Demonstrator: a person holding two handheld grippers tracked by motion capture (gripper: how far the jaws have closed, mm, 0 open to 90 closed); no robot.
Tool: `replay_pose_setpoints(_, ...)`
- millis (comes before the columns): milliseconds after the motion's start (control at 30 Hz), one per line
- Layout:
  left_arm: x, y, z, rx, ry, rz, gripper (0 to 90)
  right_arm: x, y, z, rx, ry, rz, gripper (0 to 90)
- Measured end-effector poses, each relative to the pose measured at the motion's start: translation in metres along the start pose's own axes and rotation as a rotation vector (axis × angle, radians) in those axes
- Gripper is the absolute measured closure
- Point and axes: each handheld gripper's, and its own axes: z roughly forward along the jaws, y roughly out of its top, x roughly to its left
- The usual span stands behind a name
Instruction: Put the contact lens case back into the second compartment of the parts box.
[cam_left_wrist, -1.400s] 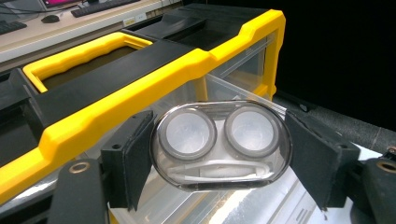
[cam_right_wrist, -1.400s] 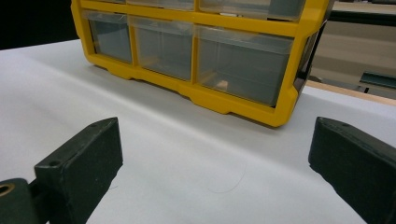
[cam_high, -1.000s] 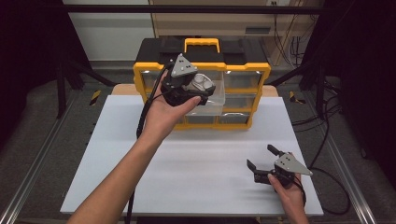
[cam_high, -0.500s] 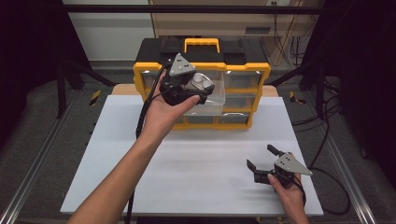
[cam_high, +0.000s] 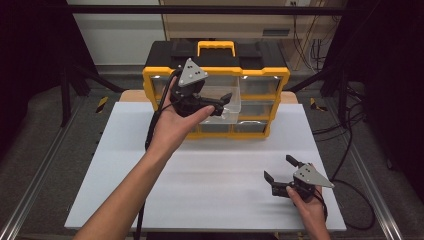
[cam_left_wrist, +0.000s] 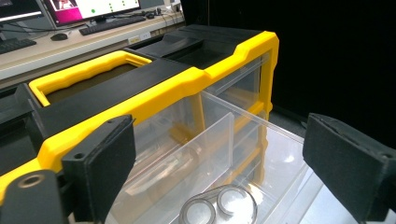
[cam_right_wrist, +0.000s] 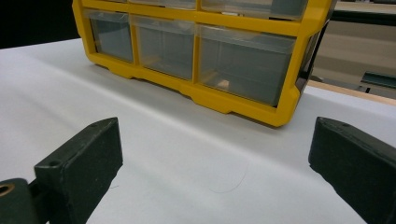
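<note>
A yellow and black organizer box (cam_high: 260, 75) with clear drawers stands at the back of the white table (cam_high: 150, 170). One clear upper drawer (cam_high: 234, 114) is pulled out. My left gripper (cam_high: 223, 103) hovers over this drawer. Its jaws have just been opening and now stand open with nothing between them. In the left gripper view, the left gripper (cam_left_wrist: 219, 154) looks down on two round rings (cam_left_wrist: 215, 204) lying on the drawer's floor, beside a clear divider (cam_left_wrist: 205, 144). My right gripper (cam_high: 280, 168) rests open on the table at the front right, with nothing between its jaws and facing the box's lower drawers (cam_right_wrist: 243, 65).
The box has a yellow carry handle (cam_high: 216, 46) on top. Metal rails run along both sides of the table, and cables (cam_high: 345, 125) trail on the dark floor to the right. A desk with a keyboard (cam_left_wrist: 112, 23) stands behind the box.
The left gripper's jaws were shut over the open drawer and now stand apart. Both hands have stayed where they were.
</note>
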Motion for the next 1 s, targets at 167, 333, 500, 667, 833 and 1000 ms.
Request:
replay_pose_setpoints(167, 0.003, -0.004, -0.002, -0.026, -0.009, -0.011, 4.3, 0.0, 0.0, 0.0, 0.0, -0.002, 0.001, 3.3)
replay_pose_setpoints(333, 0.007, -0.01, -0.011, -0.088, -0.012, -0.04, 3.6, 0.0, 0.0, 0.0, -0.001, -0.002, 0.001, 3.3)
replay_pose_setpoints(500, 0.01, -0.015, -0.018, -0.128, -0.01, -0.057, 2.9, 0.0, 0.0, 0.0, 0.001, -0.001, -0.001, 3.2)
replay_pose_setpoints(667, 0.013, -0.022, -0.027, -0.14, -0.003, -0.054, 2.9, 0.0, 0.0, 0.001, 0.002, -0.001, -0.002, 3.2)
replay_pose_setpoints(833, 0.018, -0.032, -0.033, -0.14, 0.011, -0.05, 2.9, 0.0, 0.0, 0.001, 0.002, -0.002, -0.002, 3.2)
replay_pose_setpoints(1000, 0.022, -0.04, -0.041, -0.148, 0.012, -0.059, 2.9, 0.001, 0.0, 0.001, 0.002, -0.004, -0.002, 3.1)
